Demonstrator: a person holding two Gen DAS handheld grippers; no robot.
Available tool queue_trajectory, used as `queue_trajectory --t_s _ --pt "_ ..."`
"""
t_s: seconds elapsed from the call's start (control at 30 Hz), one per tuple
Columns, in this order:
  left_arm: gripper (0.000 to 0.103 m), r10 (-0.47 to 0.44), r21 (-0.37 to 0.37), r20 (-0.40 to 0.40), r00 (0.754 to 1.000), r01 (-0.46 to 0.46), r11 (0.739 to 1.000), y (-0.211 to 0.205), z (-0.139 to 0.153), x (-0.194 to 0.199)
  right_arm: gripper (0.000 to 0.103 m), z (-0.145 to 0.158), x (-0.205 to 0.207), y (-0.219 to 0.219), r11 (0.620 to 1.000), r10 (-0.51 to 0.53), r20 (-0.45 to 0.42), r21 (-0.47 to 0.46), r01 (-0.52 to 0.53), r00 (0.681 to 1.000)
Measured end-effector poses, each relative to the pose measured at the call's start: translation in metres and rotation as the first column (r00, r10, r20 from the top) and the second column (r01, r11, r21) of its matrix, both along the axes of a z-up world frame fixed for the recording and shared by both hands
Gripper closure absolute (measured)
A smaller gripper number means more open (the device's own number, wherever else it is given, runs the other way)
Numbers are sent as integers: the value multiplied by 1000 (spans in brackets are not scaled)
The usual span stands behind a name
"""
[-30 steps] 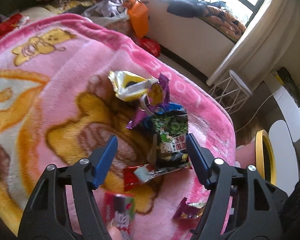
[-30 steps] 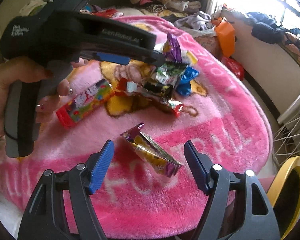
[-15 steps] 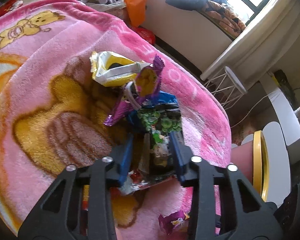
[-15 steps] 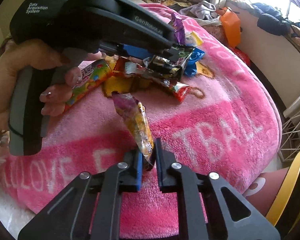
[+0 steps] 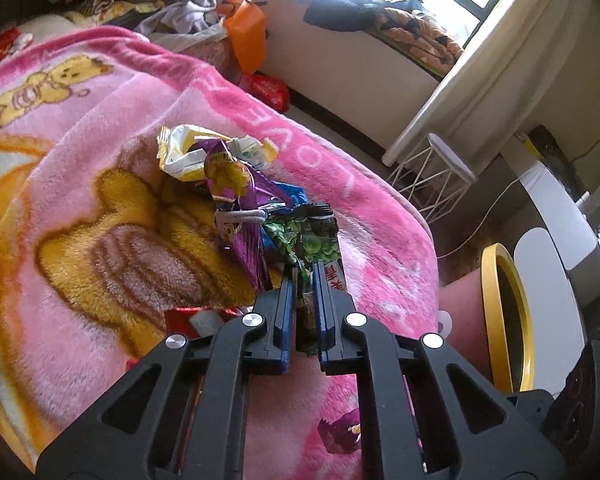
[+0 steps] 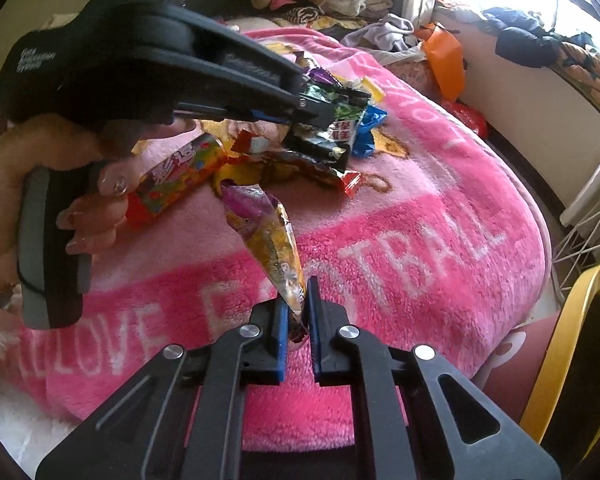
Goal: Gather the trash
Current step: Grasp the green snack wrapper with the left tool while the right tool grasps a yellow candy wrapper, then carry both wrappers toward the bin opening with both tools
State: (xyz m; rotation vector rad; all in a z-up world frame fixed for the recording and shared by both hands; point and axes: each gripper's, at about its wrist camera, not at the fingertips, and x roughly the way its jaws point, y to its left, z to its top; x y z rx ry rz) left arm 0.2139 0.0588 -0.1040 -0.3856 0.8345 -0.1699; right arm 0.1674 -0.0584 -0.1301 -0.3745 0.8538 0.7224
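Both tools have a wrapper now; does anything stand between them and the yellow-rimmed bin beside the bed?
Nothing visible does. The left tool pinches the green wrapper, the right tool the purple-yellow wrapper. The bin stands open off the pink blanket edge, with only blanket between.

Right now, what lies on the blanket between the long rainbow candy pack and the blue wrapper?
In the right wrist view, a crumpled red-ended wrapper lies there, with the left gripper above it, clamping a green-and-black packet.

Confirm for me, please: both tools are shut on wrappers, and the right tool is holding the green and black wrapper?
Not quite. The right tool is shut on the purple and yellow wrapper, as the right wrist view shows; the green and black wrapper is in the left tool.
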Motion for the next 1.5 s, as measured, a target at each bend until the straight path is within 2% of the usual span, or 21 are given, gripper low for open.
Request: queue_trajectory --t_s 0.1,0.23,0.37,0.63,0.8,0.97,1.1,1.5 --pt "97 -6 -24 14 1000 6 1000 2 5 -7 95 4 -4 -5 999 -13 -5 32 13 1000" --pt "97 -9 -108 12 1000 11 994 6 9 -17 95 8 -9 -17 996 -39 -22 75 40 999" --pt "97 -12 -168 -58 998 2 986 7 -1 -21 95 11 -15 -27 995 -74 -25 72 75 997" --pt "97 -35 -148 -137 990 14 989 -5 -22 -32 95 24 -21 -56 983 -148 -20 109 149 989" --pt "97 -65 -123 -138 988 48 991 -22 -26 -42 95 33 -20 -73 972 -188 -15 144 188 982" --pt "97 -104 -86 -96 990 95 992 -44 -15 -48 95 44 -22 -89 958 -227 4 182 223 974" --pt "97 -135 -37 -36 990 133 990 -65 4 -51 95 53 -23 -103 943 -266 19 211 256 964" --pt "97 -206 76 96 974 199 977 -113 47 -63 95 73 -23 -162 879 -403 42 294 374 914"
